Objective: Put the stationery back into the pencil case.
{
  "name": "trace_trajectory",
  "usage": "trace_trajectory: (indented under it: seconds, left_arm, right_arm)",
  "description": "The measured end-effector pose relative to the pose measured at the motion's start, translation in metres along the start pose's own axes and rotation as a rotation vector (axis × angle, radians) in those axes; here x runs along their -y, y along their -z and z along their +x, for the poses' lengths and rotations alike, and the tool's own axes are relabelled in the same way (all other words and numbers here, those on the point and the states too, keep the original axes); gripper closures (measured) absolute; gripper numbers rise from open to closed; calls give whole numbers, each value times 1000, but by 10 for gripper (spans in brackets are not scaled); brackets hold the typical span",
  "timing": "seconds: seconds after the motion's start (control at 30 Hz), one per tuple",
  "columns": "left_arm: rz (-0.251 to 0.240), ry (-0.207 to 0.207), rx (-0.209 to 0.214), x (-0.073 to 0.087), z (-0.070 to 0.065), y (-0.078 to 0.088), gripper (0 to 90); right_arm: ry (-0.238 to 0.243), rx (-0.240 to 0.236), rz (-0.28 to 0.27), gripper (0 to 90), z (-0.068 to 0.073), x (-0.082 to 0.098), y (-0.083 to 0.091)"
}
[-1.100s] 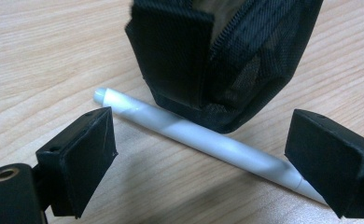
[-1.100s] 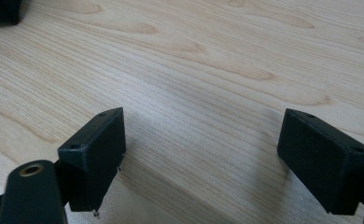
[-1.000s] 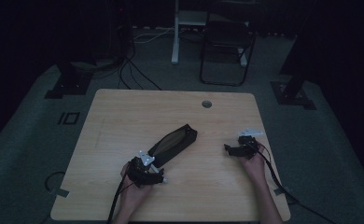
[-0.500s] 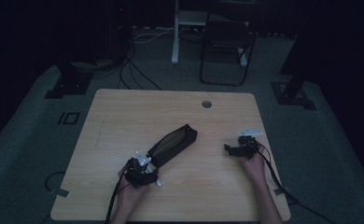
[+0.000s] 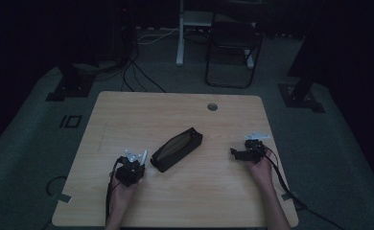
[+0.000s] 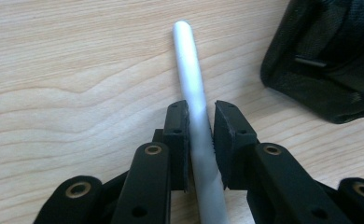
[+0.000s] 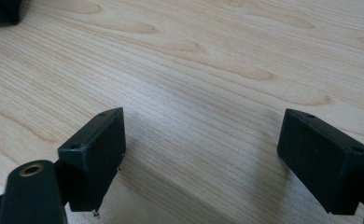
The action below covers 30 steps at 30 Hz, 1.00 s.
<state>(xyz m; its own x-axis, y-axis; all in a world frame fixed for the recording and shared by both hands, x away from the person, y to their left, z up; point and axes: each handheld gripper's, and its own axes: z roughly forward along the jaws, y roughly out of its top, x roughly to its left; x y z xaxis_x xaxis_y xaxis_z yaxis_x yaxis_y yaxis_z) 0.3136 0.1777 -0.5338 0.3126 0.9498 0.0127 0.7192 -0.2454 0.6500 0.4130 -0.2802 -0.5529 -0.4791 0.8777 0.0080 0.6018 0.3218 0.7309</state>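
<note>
A black zip pouch point(image 5: 177, 148) lies slantwise in the middle of the wooden table point(image 5: 142, 115); its near end shows in the left gripper view point(image 6: 329, 56). My left gripper point(image 5: 136, 163) sits just left of that end. Its jaws have just been closing and now pinch a pale grey pen-like stick point(image 6: 192, 88), which points forward over the wood past the left gripper point(image 6: 201, 121). My right gripper point(image 5: 234, 152) rests near the table's right edge, pointing left. In its own view the right gripper point(image 7: 203, 154) stands open over bare wood, with nothing between its pads.
A round cable hole point(image 5: 212, 106) sits near the table's far edge. A dark chair point(image 5: 233, 48) and stand feet are on the floor beyond. Cables trail off the front edge from both grippers.
My left gripper has drawn back to the left, away from the pouch's near end. The right hand has not moved.
</note>
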Motion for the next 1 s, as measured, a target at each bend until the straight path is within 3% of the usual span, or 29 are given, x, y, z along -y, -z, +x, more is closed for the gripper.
trace_trajectory:
  seconds: [0.07, 0.17, 0.23, 0.47, 0.6, 0.87, 1.0]
  left_arm:
    - [3, -5, -6, 1, 2, 1, 755]
    - [10, -11, -9, 2, 4, 2, 679]
    - [14, -8, 13, 3, 6, 4, 647]
    - [24, -45, 18, 8, 3, 9, 606]
    - [30, -41, 32, 9, 5, 10, 618]
    - [29, -47, 43, 8, 7, 10, 776]
    - [26, -53, 47, 6, 8, 8, 784]
  right_arm:
    - [0, 0, 0, 152, 0, 0, 0]
    - [0, 0, 0, 152, 0, 0, 0]
    - [0, 0, 0, 152, 0, 0, 0]
    - [0, 0, 0, 152, 0, 0, 0]
    - [0, 0, 0, 152, 0, 0, 0]
    - [0, 0, 0, 152, 0, 0, 0]
    - [0, 0, 0, 152, 0, 0, 0]
